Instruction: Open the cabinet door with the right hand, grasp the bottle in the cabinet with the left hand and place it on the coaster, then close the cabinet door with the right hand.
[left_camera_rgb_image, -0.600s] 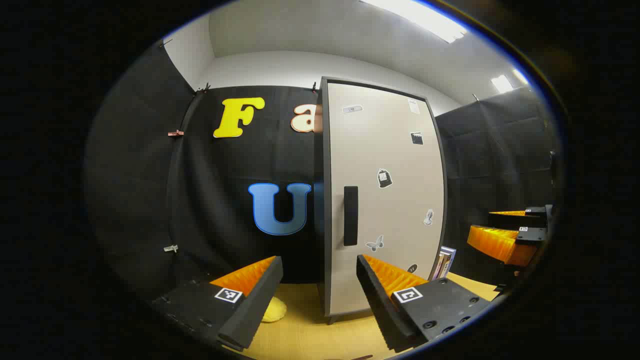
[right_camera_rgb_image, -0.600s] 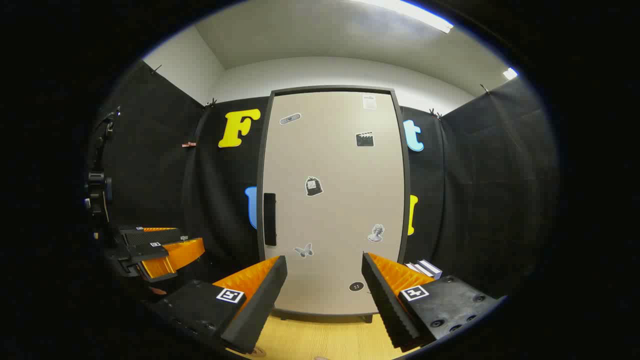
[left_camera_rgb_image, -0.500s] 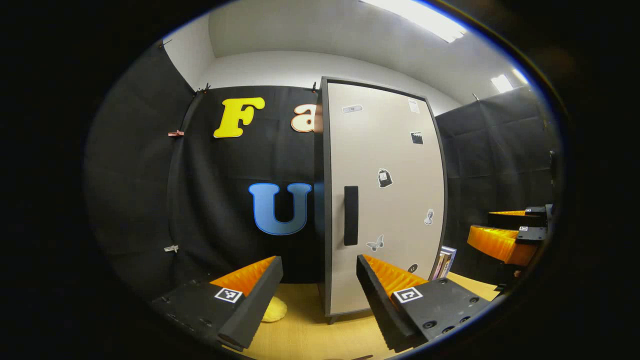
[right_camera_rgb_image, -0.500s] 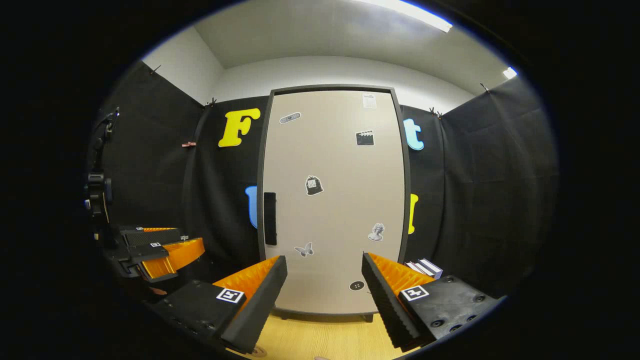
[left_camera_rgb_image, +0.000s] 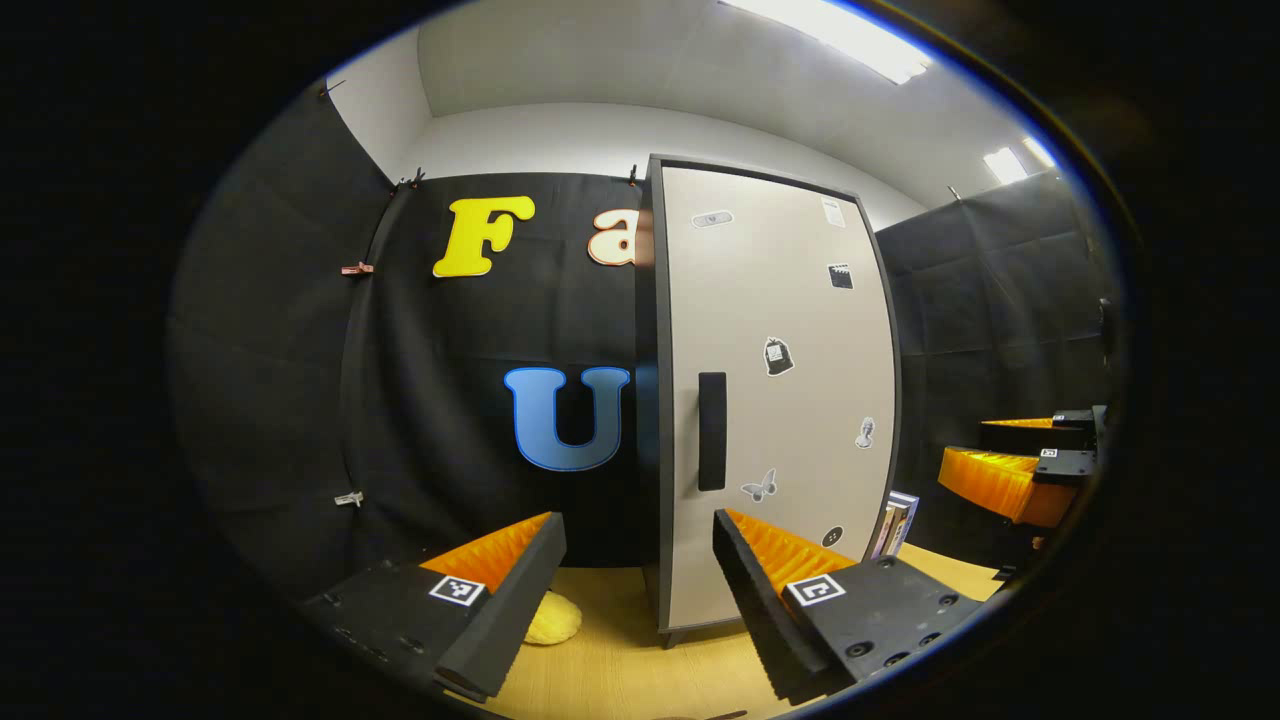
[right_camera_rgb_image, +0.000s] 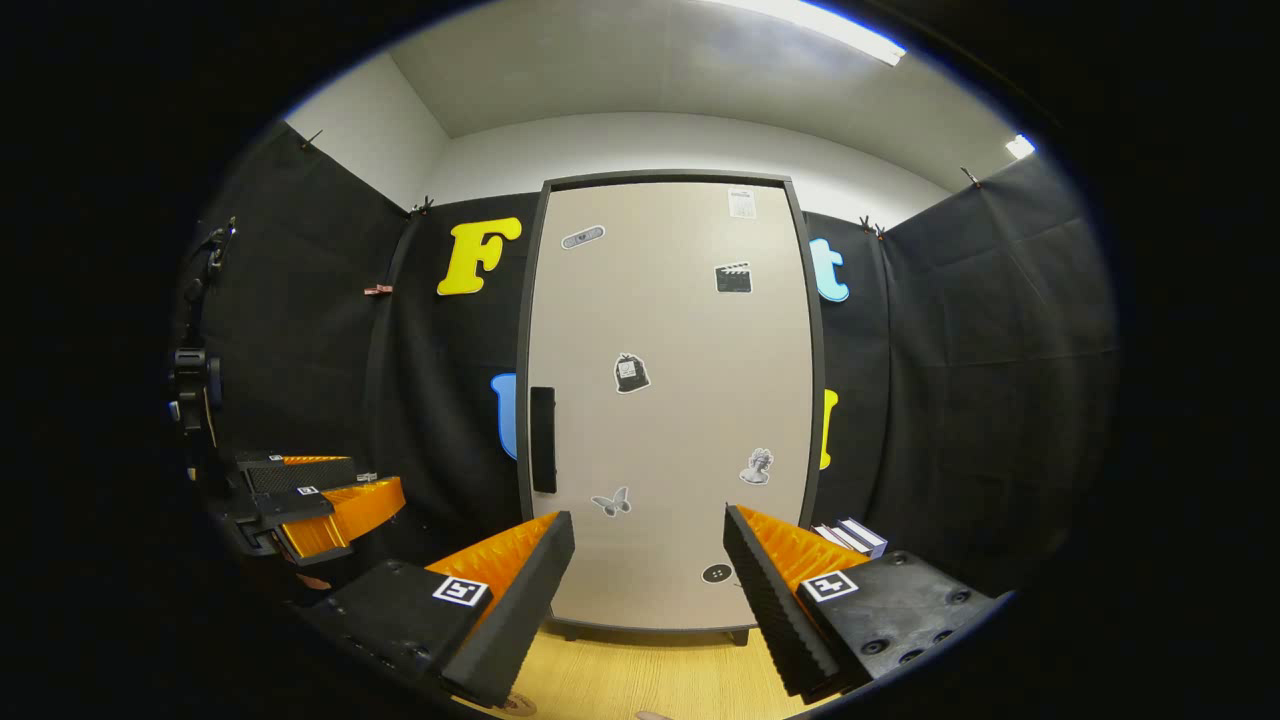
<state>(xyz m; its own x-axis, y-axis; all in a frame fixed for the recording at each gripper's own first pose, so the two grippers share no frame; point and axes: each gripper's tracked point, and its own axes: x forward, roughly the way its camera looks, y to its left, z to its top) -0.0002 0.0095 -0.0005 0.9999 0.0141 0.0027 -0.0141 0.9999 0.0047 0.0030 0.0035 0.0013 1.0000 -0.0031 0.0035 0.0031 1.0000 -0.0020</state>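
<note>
- Facing the closed cabinet door (right_camera_rgb_image: 670, 400), the right gripper (right_camera_rgb_image: 648, 575) hangs with fingers spread, empty.
- Its upright handle (right_camera_rgb_image: 542, 440) stands at eleven o'clock, well apart, long axis vertical.
- The left gripper (left_camera_rgb_image: 638, 575), likewise agape, waits; the bottle presumably sits inside, hidden.

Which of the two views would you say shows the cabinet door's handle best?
The right gripper view: the handle sits on the door seen nearly head-on, unobstructed. The left gripper view shows the same handle clearly too, but with the door at an angle.
</note>
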